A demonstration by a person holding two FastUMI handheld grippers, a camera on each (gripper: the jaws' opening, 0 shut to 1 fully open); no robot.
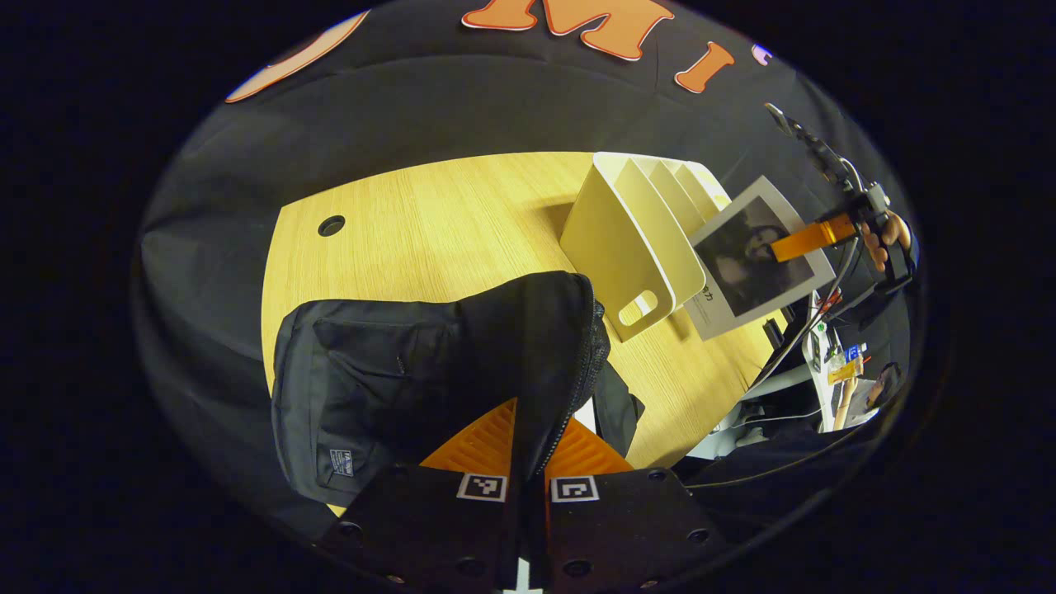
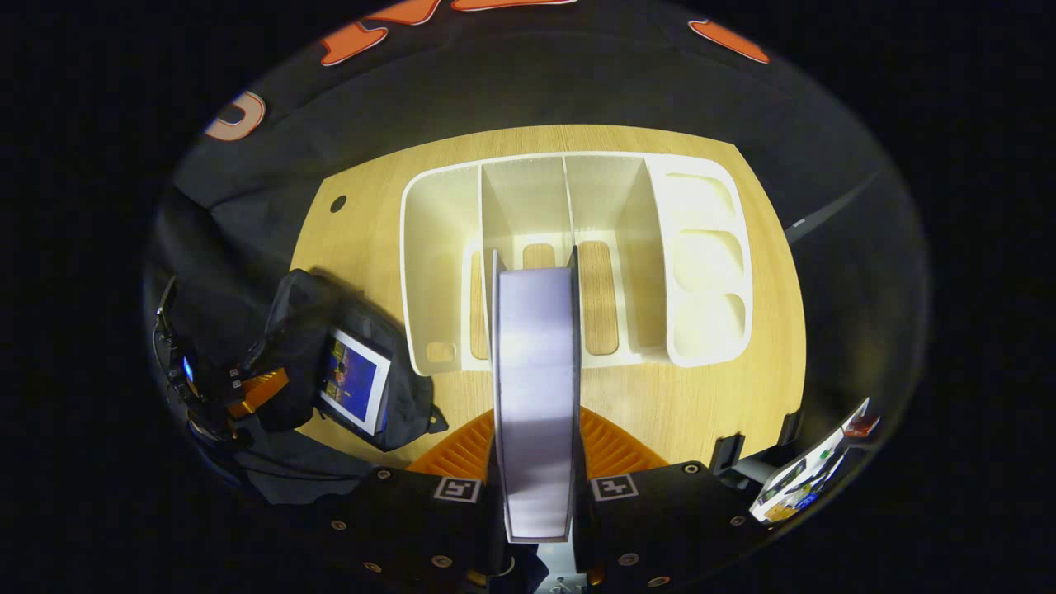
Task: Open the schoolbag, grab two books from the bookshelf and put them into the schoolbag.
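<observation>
Left gripper [image 1: 528,462] jaws pinched narrow on the zippered flap of the black schoolbag [image 1: 388,379], holding that edge up; both fingers press on the fabric. Bag lies on the wooden counter [image 1: 429,223], front pocket toward the camera. In the right gripper view the bag [image 2: 363,330] sits at the counter's left edge, mouth open, with a first book [image 2: 355,381] showing inside, blue cover, white border. Right gripper [image 2: 536,478] jaws clamp a second book [image 2: 535,388], seen edge-on, spine area pale, held above and in front of the white bookshelf [image 2: 577,256]. Shelf dividers upright, slots look empty. From the left gripper view the same book [image 1: 759,256] shows a dark cover picture, gripped beside the bookshelf [image 1: 627,239], clear of the counter.
</observation>
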